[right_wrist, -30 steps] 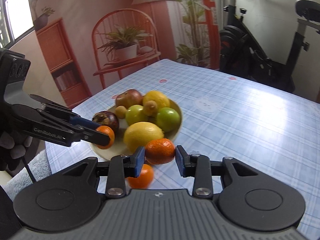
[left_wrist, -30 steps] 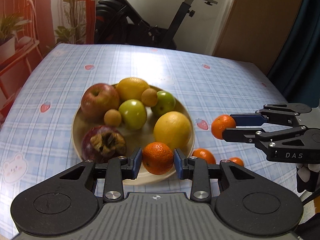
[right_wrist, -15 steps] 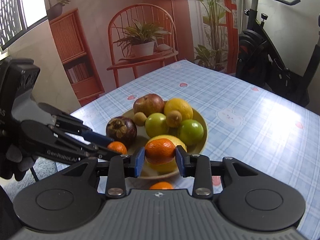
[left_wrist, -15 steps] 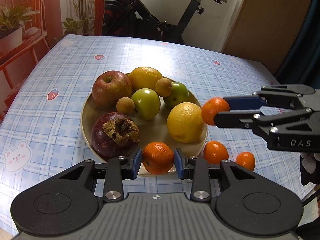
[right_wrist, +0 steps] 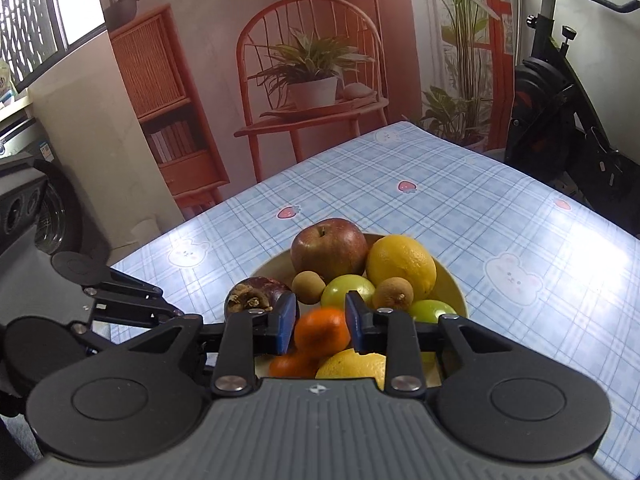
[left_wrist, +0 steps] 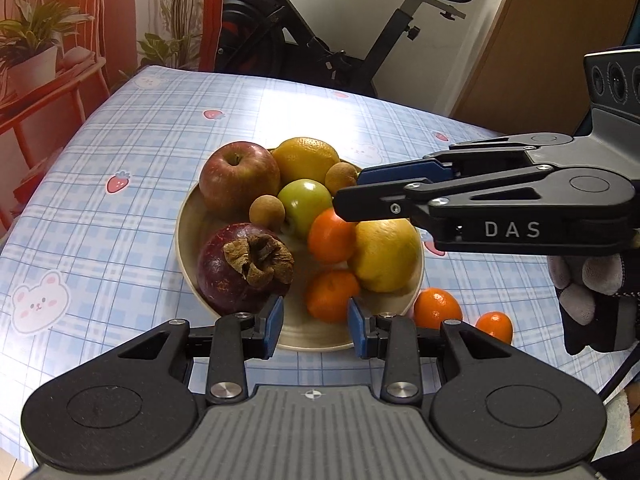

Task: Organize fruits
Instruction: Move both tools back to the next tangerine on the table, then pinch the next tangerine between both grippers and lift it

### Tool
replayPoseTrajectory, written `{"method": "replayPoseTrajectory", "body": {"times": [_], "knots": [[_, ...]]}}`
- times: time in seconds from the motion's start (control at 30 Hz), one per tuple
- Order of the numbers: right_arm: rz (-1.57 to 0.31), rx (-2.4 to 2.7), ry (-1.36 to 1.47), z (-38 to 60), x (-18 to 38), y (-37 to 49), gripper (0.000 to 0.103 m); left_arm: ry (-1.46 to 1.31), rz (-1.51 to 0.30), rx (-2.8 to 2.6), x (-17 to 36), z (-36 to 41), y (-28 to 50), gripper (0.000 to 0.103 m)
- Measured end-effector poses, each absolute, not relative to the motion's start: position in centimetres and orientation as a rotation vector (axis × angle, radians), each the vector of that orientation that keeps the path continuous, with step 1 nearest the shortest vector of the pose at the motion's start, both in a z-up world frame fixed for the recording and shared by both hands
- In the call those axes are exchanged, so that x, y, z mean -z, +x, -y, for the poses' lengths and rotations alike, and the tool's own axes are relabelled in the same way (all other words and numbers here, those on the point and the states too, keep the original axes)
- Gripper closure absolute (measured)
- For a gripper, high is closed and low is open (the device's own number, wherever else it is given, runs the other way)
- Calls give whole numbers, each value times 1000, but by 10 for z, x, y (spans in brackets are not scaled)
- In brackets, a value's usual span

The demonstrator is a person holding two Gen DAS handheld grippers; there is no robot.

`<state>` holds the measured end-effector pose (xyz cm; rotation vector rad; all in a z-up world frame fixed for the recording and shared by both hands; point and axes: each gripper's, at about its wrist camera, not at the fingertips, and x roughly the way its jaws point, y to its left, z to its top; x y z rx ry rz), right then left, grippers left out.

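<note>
Plate [left_wrist: 188, 216]: it stands on the checked tablecloth [left_wrist: 120, 128] and already carries most of the fruit, so it is clearly the place where everything is collected.
Fruit on the plate: a red apple [left_wrist: 239, 178], a dark mangosteen [left_wrist: 244, 266], two lemons, green fruits and small brown longans (packed close, touching each other).
Right gripper [right_wrist: 320, 322]: its jaws are clamped on a mandarin [right_wrist: 322, 330] and have pressed together to nearly their tightest. In the left wrist view it reaches over the plate from the right side, and the mandarin hangs above the gap between the green fruit [left_wrist: 306, 204] and the front lemon [left_wrist: 386, 254].
Reason for this hold: I think the gap is the only free spot in the middle, so the fruit is carried over it before release.
Left gripper [left_wrist: 316, 326]: its jaws stand a little apart, at the near rim of the plate. A second mandarin [left_wrist: 332, 296] lies on the plate just in front of the pads; I see no pad pressing on it.
Still outside: two mandarins [left_wrist: 438, 308] wait on the cloth at the right of the plate, near each other.
Judgement: the task is well advanced, and these two are probably the last ones.
</note>
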<state>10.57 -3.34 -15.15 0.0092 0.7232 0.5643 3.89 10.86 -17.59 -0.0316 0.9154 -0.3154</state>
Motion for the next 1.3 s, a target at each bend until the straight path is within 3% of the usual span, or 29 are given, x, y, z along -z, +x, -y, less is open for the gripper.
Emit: {"method": "replayPoseTrajectory", "body": {"times": [0.7,1.0,1.17,1.3], "knots": [[-718,-343,153,125,163,20,73,-22,-872,387,168,-74,37,66],[-738,-307,154,122,176,-15,70,14,-888,428,177,-53,34,66],[-762,-305,156,119,182,-21,56,5,-889,425,178,-52,34,66],[-781,-321,166,116,188,-22,55,-3,-891,423,179,-51,33,66]]}}
